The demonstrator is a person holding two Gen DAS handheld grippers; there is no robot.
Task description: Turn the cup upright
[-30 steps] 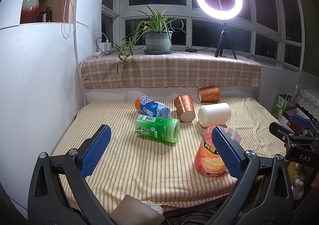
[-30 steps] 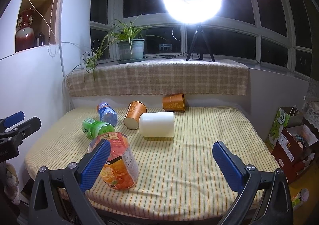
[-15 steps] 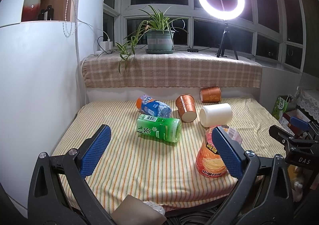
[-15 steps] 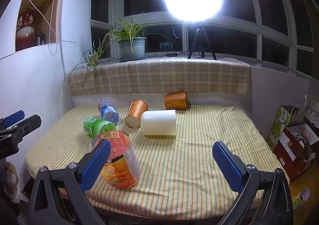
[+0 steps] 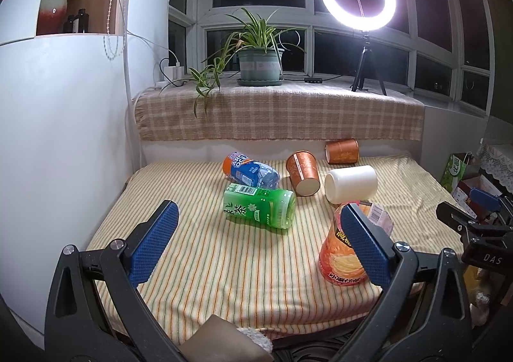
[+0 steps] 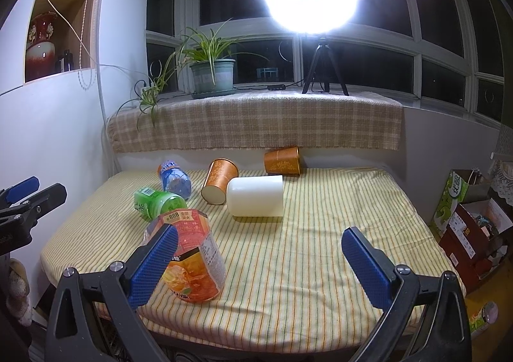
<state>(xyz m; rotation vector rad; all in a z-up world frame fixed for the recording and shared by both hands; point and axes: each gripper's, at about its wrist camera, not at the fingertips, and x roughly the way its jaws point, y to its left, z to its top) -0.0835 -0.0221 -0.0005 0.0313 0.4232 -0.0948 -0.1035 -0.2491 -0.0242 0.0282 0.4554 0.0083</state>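
Cup (image 6: 255, 196) on side, unlabeled; "OCEAN" bottle (image 5: 251, 170) nearby; both grippers (image 5: 259, 241) (image 6: 259, 261) spread, holding nothing.

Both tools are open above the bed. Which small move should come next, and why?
Probably move the right tool forward toward the white cup. That cup lies on its side, nearest and central in the right view, with bare cloth before it. Both tools are open and hold nothing; the left tool faces the green bottle instead.
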